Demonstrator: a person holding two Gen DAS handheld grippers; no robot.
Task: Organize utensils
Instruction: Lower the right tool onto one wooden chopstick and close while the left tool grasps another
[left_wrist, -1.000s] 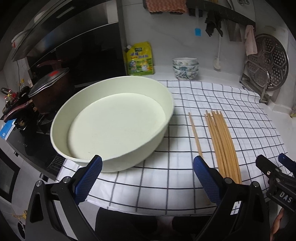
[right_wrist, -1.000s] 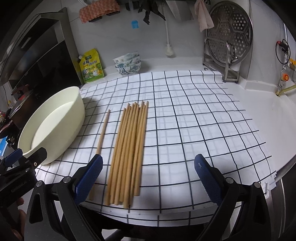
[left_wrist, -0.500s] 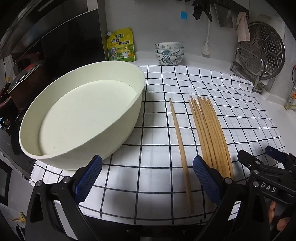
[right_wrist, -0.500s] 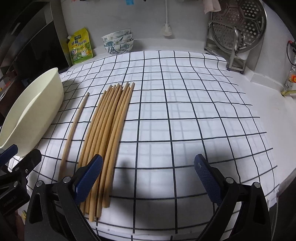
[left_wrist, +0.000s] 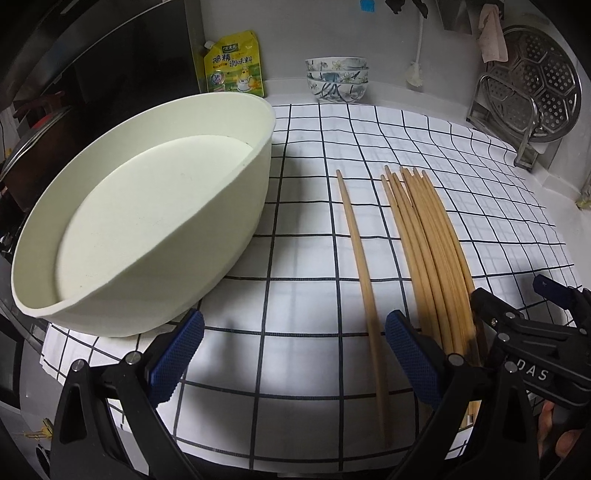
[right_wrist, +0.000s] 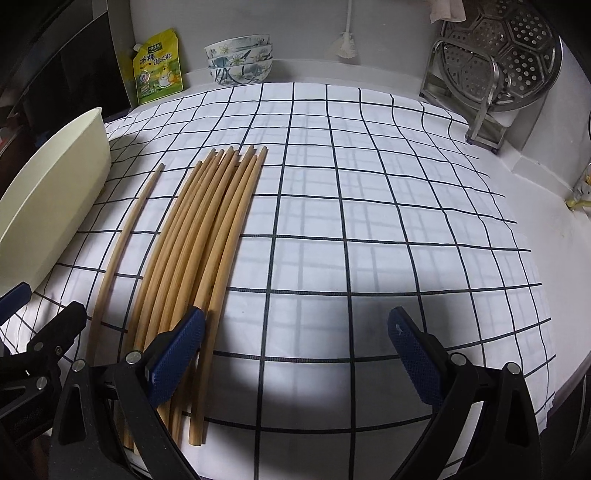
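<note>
A bundle of several wooden chopsticks lies on the checked cloth, with a single chopstick apart on its left. A large cream basin sits empty to the left. My left gripper is open and empty, low over the cloth near the front edge; the single chopstick runs between its fingers. My right gripper is open and empty; its left finger overlaps the bundle's near ends. The right gripper's tips show in the left wrist view.
A stack of patterned bowls and a yellow seasoning pouch stand at the back wall. A metal steamer plate on a rack is at the back right. A stove with pots is left of the basin.
Both grippers have come lower and closer to the near ends of the chopsticks. Nothing on the cloth has moved.
</note>
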